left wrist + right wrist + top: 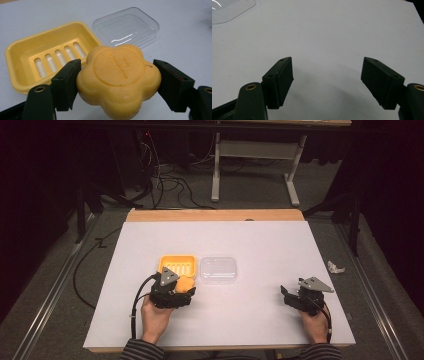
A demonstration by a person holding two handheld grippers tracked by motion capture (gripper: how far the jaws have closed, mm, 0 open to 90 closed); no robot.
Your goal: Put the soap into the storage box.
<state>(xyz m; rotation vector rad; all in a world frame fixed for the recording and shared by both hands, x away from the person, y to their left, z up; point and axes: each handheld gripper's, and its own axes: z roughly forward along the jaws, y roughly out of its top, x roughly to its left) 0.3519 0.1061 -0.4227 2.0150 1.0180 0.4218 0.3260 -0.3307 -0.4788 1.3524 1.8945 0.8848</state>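
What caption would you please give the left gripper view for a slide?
Left tongs gripping flower-shaped orange soap before yellow dish and clear lid.

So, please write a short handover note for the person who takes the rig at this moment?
Left gripper: shut on the flower-shaped orange soap, held just in front of the yellow soap dish.
Right gripper: open, holding nothing, over bare white table at the right.
Clear lid: lies on the table, beside the dish on its right.
Done: soap is gripped.
Left, probably: put the soap into the dish, which has nothing in it, then perhaps set the lid on top.
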